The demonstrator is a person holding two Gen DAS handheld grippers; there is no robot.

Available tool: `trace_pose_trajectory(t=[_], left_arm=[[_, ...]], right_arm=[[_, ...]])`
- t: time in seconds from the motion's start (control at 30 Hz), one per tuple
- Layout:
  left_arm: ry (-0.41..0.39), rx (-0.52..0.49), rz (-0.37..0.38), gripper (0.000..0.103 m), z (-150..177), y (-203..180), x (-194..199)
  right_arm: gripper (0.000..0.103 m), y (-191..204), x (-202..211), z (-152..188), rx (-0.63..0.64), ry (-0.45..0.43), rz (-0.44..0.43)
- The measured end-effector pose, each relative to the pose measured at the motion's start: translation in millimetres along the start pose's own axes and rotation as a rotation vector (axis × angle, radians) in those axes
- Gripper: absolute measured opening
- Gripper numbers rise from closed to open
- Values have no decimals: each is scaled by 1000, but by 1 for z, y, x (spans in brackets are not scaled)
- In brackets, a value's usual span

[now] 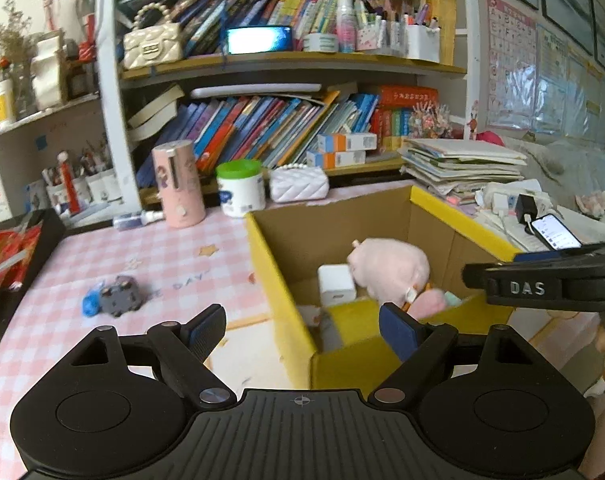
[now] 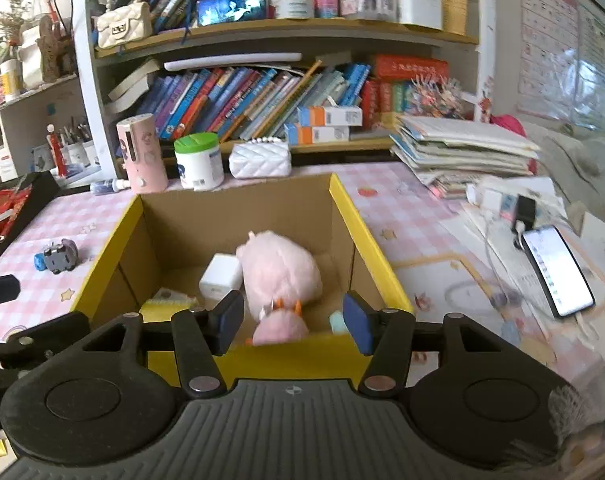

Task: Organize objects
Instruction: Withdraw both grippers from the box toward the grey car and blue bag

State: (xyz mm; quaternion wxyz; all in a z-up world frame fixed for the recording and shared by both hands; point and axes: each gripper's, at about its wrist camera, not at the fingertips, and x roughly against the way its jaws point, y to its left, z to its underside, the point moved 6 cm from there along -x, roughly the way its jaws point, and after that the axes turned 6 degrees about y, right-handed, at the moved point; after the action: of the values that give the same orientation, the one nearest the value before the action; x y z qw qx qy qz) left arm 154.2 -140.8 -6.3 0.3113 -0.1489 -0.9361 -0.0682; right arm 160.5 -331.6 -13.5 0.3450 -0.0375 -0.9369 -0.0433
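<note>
Pink-and-white checked tablecloth (image 2: 414, 216) covers the desk, with small star prints. Behind it a crammed bookshelf (image 2: 262, 92): slanted picture books, pen cups, a lit phone on the upper shelf (image 2: 232, 8), a cream quilted bag with pearl handle (image 1: 152, 44). Wall posters on the right. On the desk's far edge stand a pink cylinder (image 1: 178, 184), a green-lidded white tub (image 2: 198, 162) and a white quilted pouch (image 2: 260, 160); a paper stack (image 2: 462, 148) sits right, and a second phone (image 2: 558, 272), screen on, lies near it.

Yellow-rimmed cardboard box (image 2: 356, 220) sits mid-desk, open. Inside: a pink plush toy (image 2: 280, 276) touching a white charger block (image 2: 221, 276). A small grey-and-blue toy car (image 1: 114, 296) lies on the cloth left of the box, apart from it.

Left gripper (image 1: 302, 330) is spread wide, nothing between the pads, poised over the box's near-left corner. Right gripper (image 2: 294, 320) also gapes wide and empty, just above the near rim with the plush beyond it (blurred, so contact can't be told).

Box floor is partly hidden by the near wall; a teal scrap (image 2: 338, 320) and a flat patterned item (image 2: 168, 298) down there can't be identified. Red packaging at far left (image 1: 6, 256) is cut off.
</note>
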Motion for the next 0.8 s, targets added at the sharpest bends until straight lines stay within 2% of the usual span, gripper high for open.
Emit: trace_pose_trajectory(t=[0.2, 0.43, 0.8], left_arm=[[50, 6, -16, 87, 24, 17, 14], [119, 12, -8, 90, 54, 34, 28], [177, 17, -34, 95, 86, 62, 47]], right_arm=[[57, 17, 12, 29, -33, 60, 14], [67, 46, 19, 63, -32, 148, 15], [75, 99, 31, 96, 39, 203, -31]])
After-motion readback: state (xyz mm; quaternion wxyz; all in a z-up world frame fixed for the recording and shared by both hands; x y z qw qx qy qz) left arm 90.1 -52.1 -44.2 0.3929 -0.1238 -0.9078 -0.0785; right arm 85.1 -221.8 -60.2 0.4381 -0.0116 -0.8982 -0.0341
